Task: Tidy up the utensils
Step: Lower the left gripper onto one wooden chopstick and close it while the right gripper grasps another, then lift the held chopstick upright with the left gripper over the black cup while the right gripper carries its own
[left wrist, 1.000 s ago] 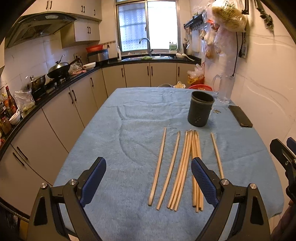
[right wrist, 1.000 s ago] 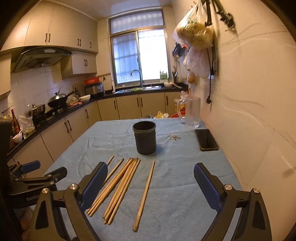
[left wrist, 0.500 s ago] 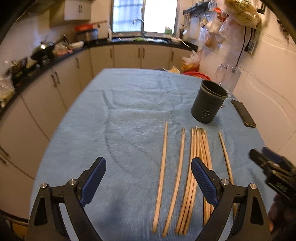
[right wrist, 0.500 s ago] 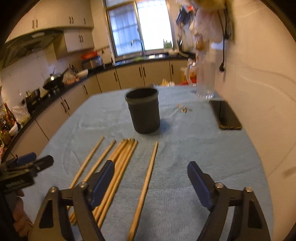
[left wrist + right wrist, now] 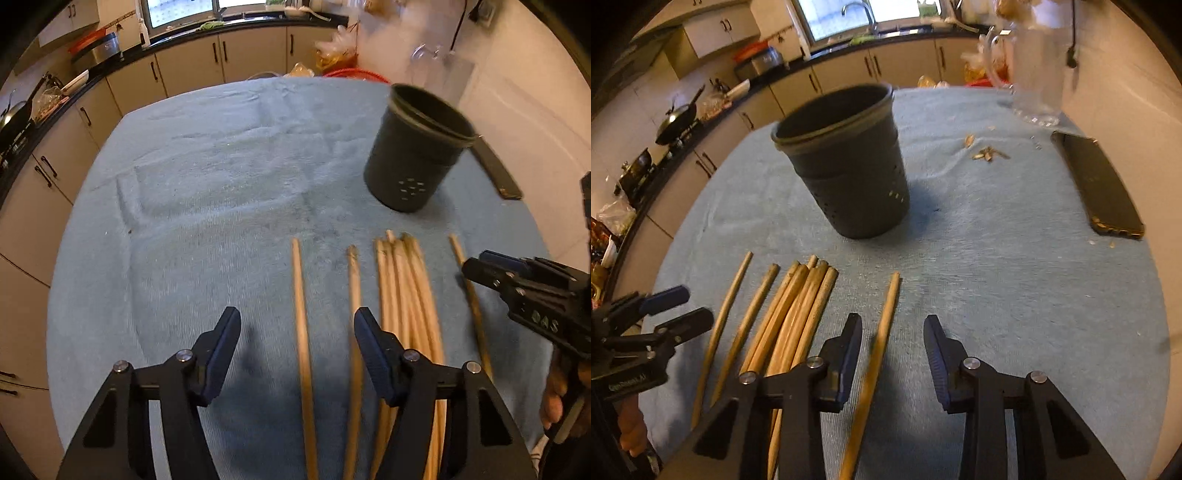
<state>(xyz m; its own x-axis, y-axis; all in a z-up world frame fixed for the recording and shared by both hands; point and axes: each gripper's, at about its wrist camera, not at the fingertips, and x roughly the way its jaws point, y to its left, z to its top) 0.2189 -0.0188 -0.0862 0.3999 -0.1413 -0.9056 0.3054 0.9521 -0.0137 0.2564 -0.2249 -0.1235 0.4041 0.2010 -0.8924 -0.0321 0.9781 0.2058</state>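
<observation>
Several wooden chopsticks lie side by side on the blue cloth [image 5: 207, 192]. A dark perforated holder cup [image 5: 415, 151] stands upright beyond them; it also shows in the right wrist view [image 5: 849, 166]. My left gripper [image 5: 295, 345] is open, low over the cloth, straddling the leftmost chopstick [image 5: 301, 325]. My right gripper [image 5: 892, 349] is open, straddling the lone rightmost chopstick [image 5: 882, 332]. The bundle [image 5: 798, 314] lies left of it. Each gripper also shows in the other's view, the right one [image 5: 476, 271] and the left one [image 5: 690, 308].
A black phone [image 5: 1097, 184] lies at the right edge of the cloth. A glass pitcher [image 5: 1034, 74] stands at the far right, with small scraps [image 5: 986, 153] near it. Kitchen counters and cabinets run along the left and back.
Both grippers have moved forward and down toward the chopsticks, and their jaws have narrowed. The cup looms closer in both views.
</observation>
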